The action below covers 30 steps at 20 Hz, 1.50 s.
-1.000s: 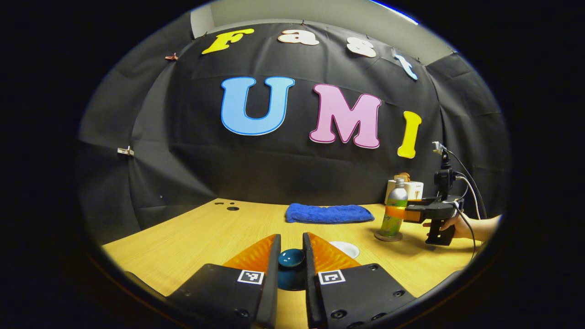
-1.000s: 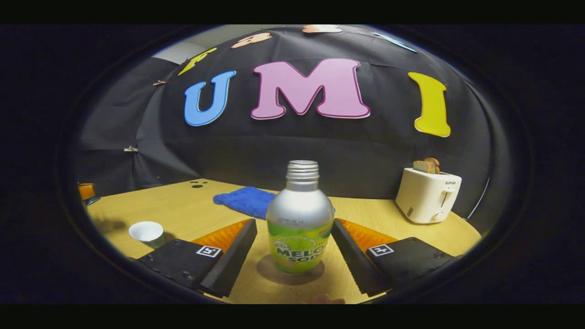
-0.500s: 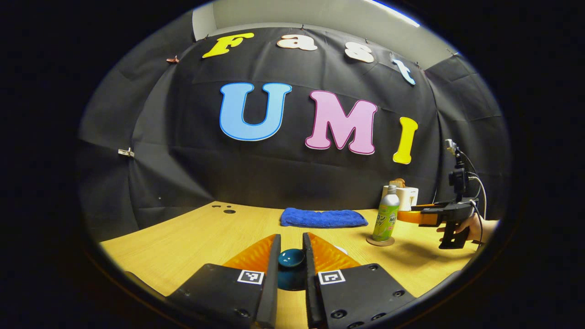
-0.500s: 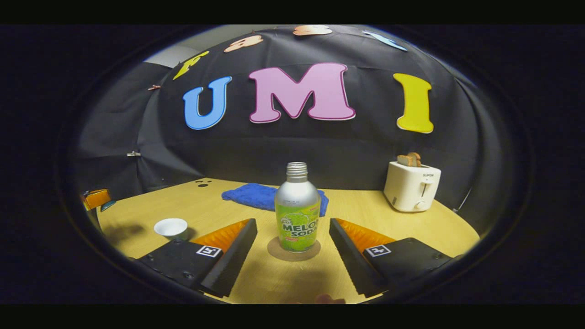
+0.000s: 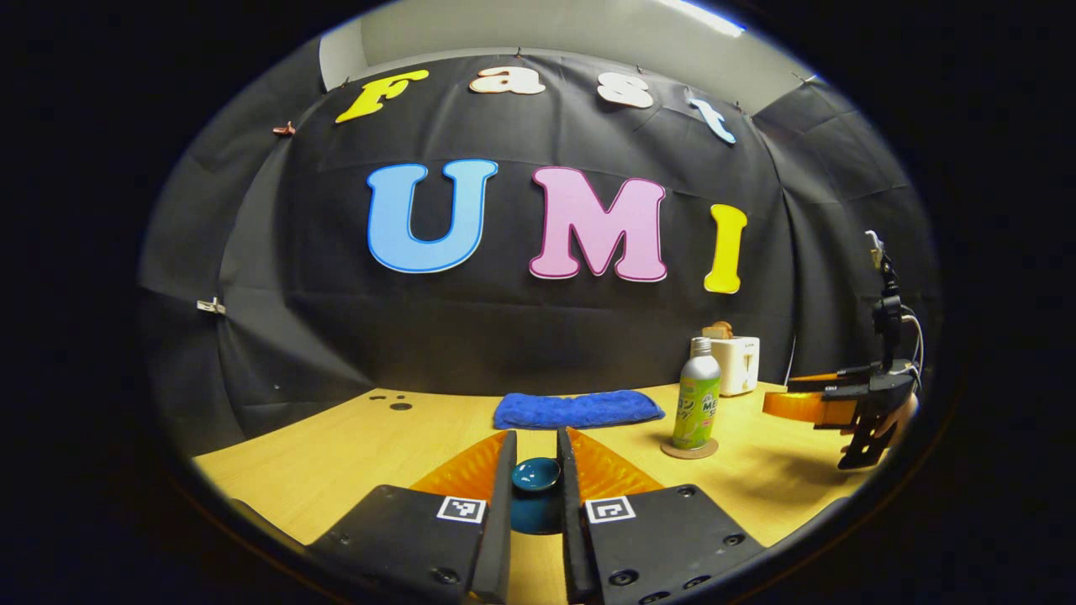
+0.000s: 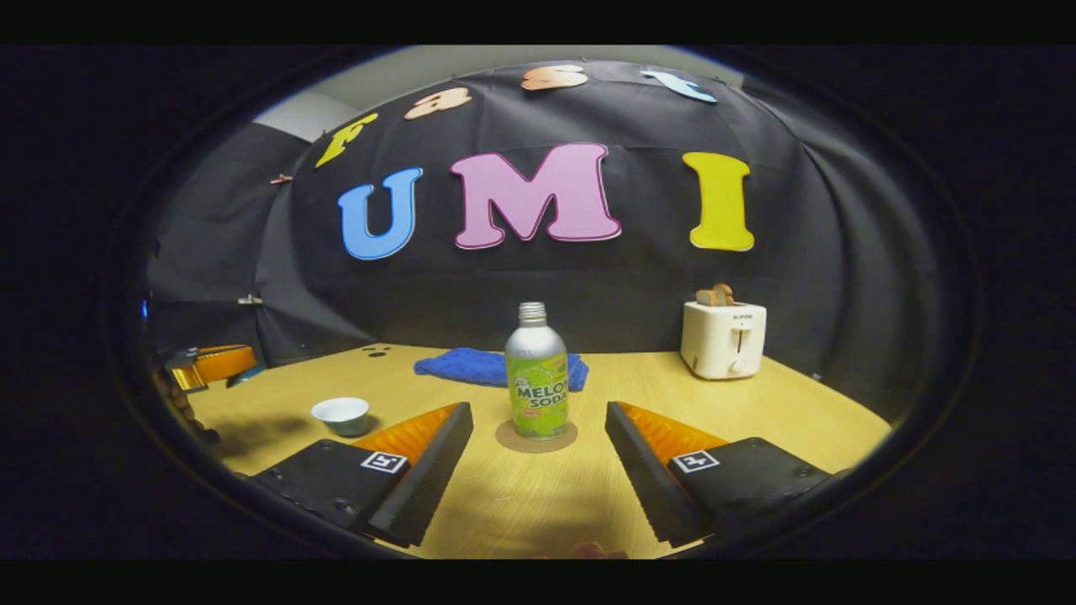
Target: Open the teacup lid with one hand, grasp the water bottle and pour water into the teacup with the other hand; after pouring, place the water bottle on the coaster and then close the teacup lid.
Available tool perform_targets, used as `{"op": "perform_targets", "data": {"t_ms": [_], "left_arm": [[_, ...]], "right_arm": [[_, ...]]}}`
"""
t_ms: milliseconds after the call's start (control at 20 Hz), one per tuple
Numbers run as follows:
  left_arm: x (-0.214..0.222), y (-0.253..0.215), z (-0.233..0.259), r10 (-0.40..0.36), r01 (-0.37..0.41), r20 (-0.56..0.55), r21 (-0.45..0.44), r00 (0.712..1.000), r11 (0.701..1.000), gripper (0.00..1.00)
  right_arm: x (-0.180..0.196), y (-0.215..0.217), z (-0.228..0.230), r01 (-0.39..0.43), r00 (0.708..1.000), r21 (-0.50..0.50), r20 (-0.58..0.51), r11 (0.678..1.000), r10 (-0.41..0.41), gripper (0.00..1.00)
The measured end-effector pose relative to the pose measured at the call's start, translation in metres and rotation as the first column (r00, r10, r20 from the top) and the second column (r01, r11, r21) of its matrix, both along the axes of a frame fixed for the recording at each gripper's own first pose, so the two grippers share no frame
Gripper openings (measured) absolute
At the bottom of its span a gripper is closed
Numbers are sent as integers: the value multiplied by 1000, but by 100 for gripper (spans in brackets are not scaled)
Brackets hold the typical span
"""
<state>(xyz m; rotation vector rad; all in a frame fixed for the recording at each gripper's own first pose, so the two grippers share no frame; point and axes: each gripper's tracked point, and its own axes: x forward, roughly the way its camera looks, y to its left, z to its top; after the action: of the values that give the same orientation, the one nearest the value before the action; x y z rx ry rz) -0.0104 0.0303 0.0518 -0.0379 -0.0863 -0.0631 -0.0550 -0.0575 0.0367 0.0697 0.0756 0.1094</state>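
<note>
- A pale wood table stands before a black cloth wall in a booth, with a strip of grey room wall above the cloth in both views.
- At the back of the table lie a folded blue towel and a white toaster with toast in its slots; two small dark holes mark the tabletop's far left.
- The water bottle stands upright on the round coaster, long axis vertical, its uncapped threaded neck pointing up.
- The white teacup sits open on the table, well to the left of the bottle in the right gripper view.
- The left gripper has its fingers closed against the knob of the dark teal teacup lid, holding it above the table.
- The right gripper is spread wide with nothing between its fingers, short of the bottle and apart from it.
- Compared with one second ago, the right gripper has backed away from the bottle, which now looks smaller and farther off; the left gripper view shows that gripper nearer its right edge.
</note>
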Motion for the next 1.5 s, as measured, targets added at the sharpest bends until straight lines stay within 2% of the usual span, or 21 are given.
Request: {"op": "perform_targets", "data": {"t_ms": [100,250,350,500,550,650,700,1100,1300,1500], "left_arm": [[14,-6,3,-15,15,1,-5,1000,1000,27],[39,-20,-1,-35,36,-12,60,999,998,29],[53,-30,-15,-46,50,-45,98,998,994,29],[70,-31,-34,-23,37,-89,161,996,986,27],[74,-30,-39,-17,33,-103,164,995,986,29],[83,-30,-45,-16,35,-120,154,993,987,29],[86,-29,-49,-11,31,-131,155,991,987,29],[105,-31,-71,15,26,-202,200,979,979,29],[106,-33,-76,31,27,-229,245,973,969,30],[107,-32,-77,50,9,-234,241,971,970,32]], "right_arm": [[-8,1,-1,-1,1000,4,3,1000,1,98],[-14,0,-7,3,1000,-43,0,999,-3,98],[-15,5,-10,-13,1000,-21,-12,1000,13,98],[-16,9,-10,-23,1000,-5,-5,1000,23,98],[-15,8,-10,-21,1000,-10,2,1000,21,98],[-16,9,-10,-21,1000,-12,5,1000,21,96],[-16,11,-10,-28,1000,-4,6,1000,28,98],[-12,15,-16,-40,999,43,-7,998,41,98],[-10,12,-22,-34,999,38,-13,999,34,99],[-10,15,-28,-41,999,13,-21,999,41,98]]}}
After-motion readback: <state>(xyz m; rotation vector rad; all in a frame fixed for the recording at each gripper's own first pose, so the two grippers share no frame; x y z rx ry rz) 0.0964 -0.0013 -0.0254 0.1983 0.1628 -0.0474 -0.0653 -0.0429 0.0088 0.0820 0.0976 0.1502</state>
